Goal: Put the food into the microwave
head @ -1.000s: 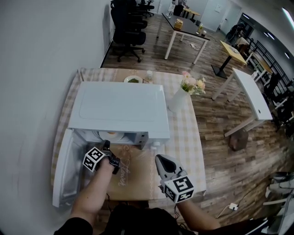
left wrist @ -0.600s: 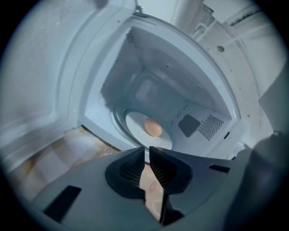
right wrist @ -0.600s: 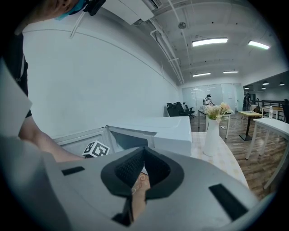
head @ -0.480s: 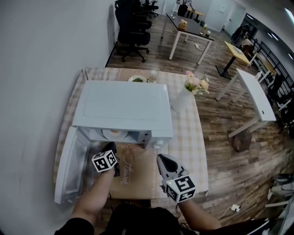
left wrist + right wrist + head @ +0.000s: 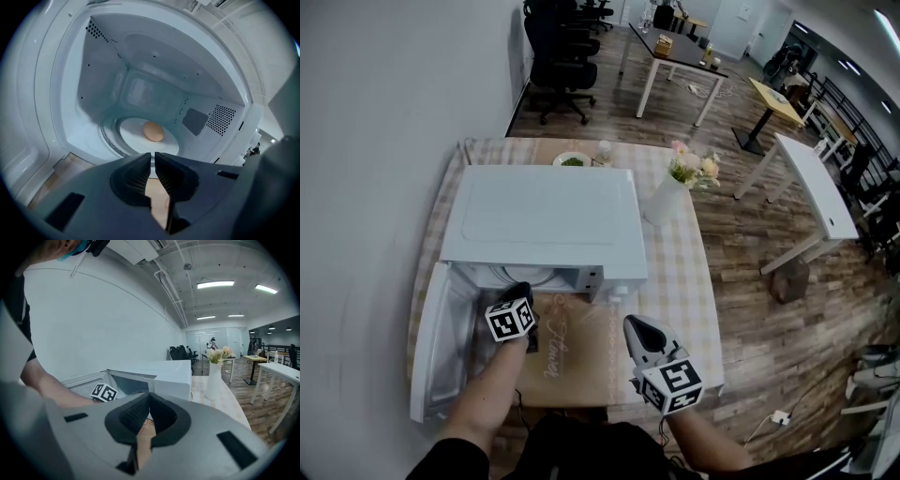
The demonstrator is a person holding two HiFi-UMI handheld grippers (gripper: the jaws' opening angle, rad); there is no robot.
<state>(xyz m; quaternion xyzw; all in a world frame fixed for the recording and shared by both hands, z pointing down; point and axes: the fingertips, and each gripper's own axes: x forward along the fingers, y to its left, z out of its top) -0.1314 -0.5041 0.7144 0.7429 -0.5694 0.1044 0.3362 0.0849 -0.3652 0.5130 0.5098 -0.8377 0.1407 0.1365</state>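
The food (image 5: 153,131) sat on its plate (image 5: 129,140) inside the microwave (image 5: 544,220), straight ahead of the left gripper (image 5: 153,158) — jaws nearly together, empty — with the right gripper (image 5: 635,330), also closed on nothing, farther off.

1. We see a table (image 5: 705,309) whose left edge runs along the wall, covered with a pale checked cloth (image 5: 670,253).
2. A brown mat (image 5: 572,361) with pale lettering lies on the cloth and reaches the near edge.
3. The white microwave (image 5: 544,220) stands on the left half of the table, its door (image 5: 441,347) swung open toward the near left corner.
4. A white vase (image 5: 664,200) of flowers stands just right of the microwave, toward the right edge.
5. At the far edge we find a plate (image 5: 572,160) holding something green, and a small bottle (image 5: 604,150) just beside it.
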